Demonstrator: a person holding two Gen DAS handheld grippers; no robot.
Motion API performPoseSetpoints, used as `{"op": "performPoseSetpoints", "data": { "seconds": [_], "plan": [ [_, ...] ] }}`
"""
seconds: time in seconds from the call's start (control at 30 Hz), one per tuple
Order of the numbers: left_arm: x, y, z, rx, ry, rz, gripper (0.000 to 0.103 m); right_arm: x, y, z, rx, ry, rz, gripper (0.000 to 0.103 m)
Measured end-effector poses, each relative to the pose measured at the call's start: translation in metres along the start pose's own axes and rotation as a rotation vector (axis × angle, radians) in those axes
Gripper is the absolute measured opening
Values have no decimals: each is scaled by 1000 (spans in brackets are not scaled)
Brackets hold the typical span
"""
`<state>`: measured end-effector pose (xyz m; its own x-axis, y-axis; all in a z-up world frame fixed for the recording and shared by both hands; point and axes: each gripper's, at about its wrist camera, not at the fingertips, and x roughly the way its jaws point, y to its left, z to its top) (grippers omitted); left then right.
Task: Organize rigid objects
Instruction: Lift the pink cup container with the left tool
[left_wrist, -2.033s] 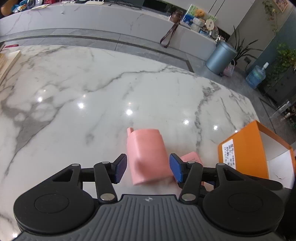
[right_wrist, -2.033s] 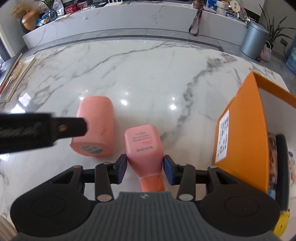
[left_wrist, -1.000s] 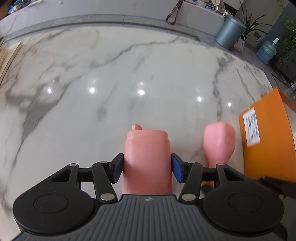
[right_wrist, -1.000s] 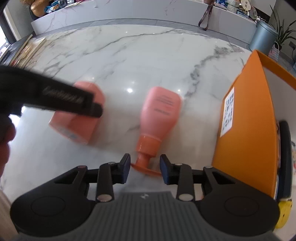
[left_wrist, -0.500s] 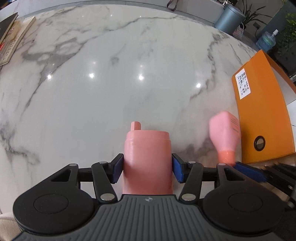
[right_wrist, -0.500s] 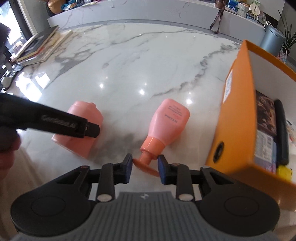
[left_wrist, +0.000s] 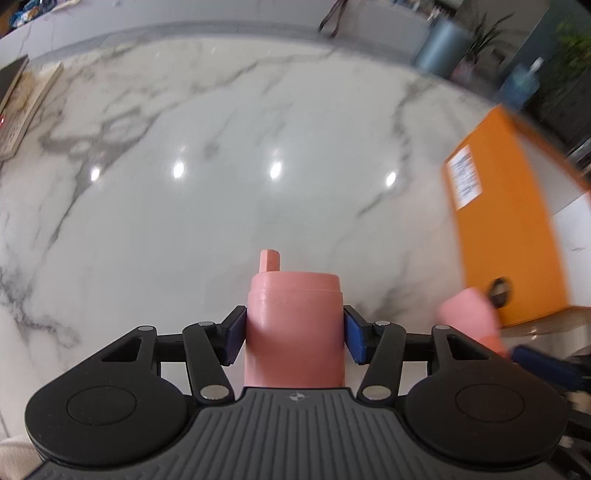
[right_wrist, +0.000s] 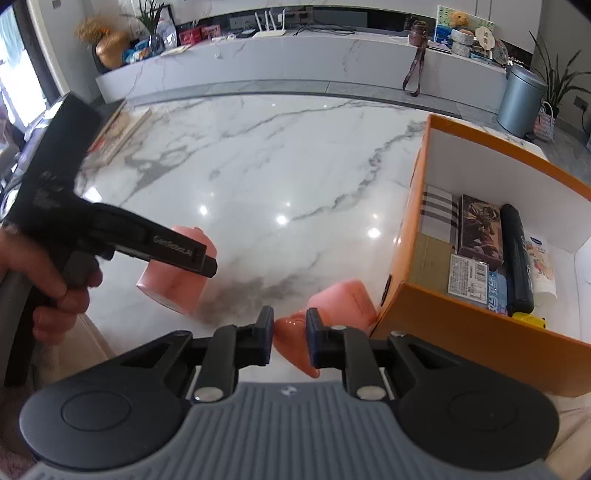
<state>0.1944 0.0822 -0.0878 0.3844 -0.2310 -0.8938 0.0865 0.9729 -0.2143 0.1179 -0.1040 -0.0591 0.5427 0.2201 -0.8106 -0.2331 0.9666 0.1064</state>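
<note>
My left gripper (left_wrist: 294, 334) is shut on a wide pink bottle (left_wrist: 294, 328) and holds it above the marble table (left_wrist: 221, 166); the bottle's small spout points away from me. In the right wrist view this bottle (right_wrist: 173, 280) shows at the left, under the left tool. My right gripper (right_wrist: 290, 338) is shut on the orange neck of a slimmer pink bottle (right_wrist: 343, 299), lifted beside the orange box (right_wrist: 461, 332). That bottle also shows blurred in the left wrist view (left_wrist: 469, 314).
The orange box (left_wrist: 506, 229) stands open at the right and holds several packages and a black tube (right_wrist: 517, 254). Books (right_wrist: 118, 136) lie at the table's far left edge. A grey bin (right_wrist: 521, 99) stands on the floor beyond.
Both grippers closed on their bottles and lifted them. The right gripper has carried the slim bottle up close to the orange box's near corner.
</note>
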Motion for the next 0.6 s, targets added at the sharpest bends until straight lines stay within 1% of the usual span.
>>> {"op": "performPoseSetpoints", "data": {
  "seconds": [0.07,0.13,0.2,0.23,0.3,0.37,0.43,0.53,0.6],
  "plan": [
    [-14,-7,-5,14,-72,-38,62,0,-3,-1,16,-3,11,19],
    [-27,-16,-12,61,-154,-71,62,-1,-6,-3,29,-11,19,18],
    [-35,-28,-20,120,-212,-57,62,-2,-9,-2,40,-28,19,19],
    [-35,-34,-21,148,-226,-50,62,-3,-10,-1,46,-38,16,19],
    [-32,-39,-26,169,-229,-51,62,-4,-12,1,57,-61,5,18],
    [-27,-40,-28,159,-204,-46,62,-6,-14,3,57,-90,-24,0],
    [-25,-41,-30,157,-190,-34,62,-5,-17,5,54,-100,-73,0],
    [-26,-46,-29,182,-198,-29,62,-3,-29,8,103,-94,-57,0],
    [-26,-51,-27,191,-208,-34,62,-7,-32,7,105,-106,-47,0]
  ]
}}
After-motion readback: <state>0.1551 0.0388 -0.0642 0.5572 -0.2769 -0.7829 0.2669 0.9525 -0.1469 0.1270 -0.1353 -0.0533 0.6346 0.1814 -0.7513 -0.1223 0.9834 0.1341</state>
